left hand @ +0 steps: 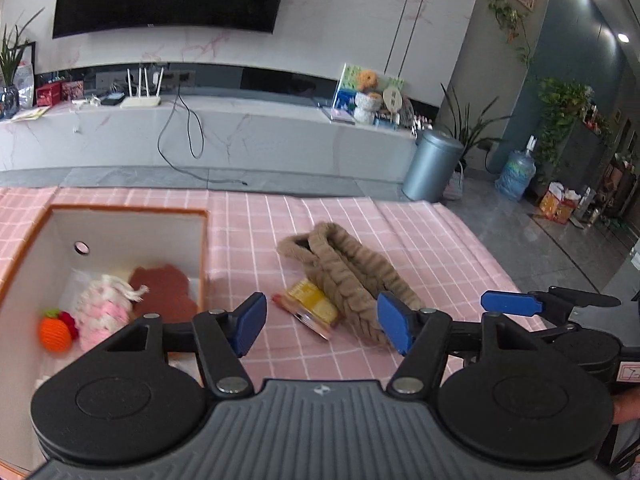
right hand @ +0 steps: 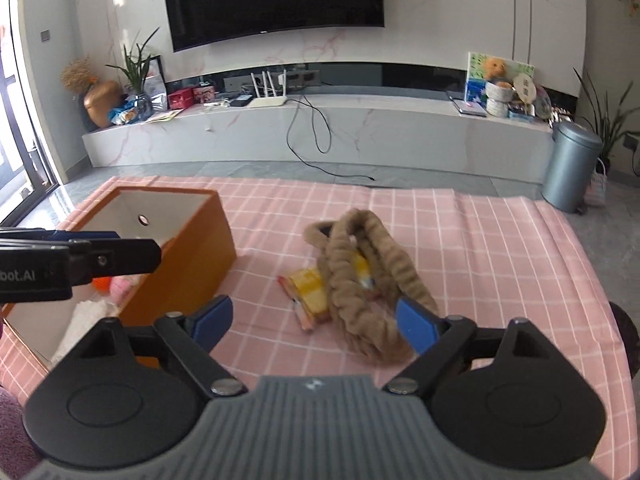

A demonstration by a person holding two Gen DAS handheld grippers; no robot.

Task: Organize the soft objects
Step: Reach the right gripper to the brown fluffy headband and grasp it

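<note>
A brown fuzzy bag (left hand: 352,276) (right hand: 368,296) lies on the pink checked cloth, with a yellow snack packet (left hand: 312,306) (right hand: 310,294) against its left side. An orange box (left hand: 204,248) (right hand: 192,256) with a white inside stands to the left. In it lie a pink-and-white knitted pouch (left hand: 102,312), an orange knitted fruit (left hand: 56,334) and a brown flat plush (left hand: 164,290). My left gripper (left hand: 322,328) is open and empty, just short of the packet. My right gripper (right hand: 314,324) is open and empty, its right finger beside the bag's near end.
The pink checked cloth (right hand: 500,248) covers the table to its right and far edges. Beyond it are a grey floor, a marble TV bench with a router (left hand: 140,100), and a metal bin (right hand: 570,168). The right gripper's blue finger (left hand: 508,304) shows in the left wrist view.
</note>
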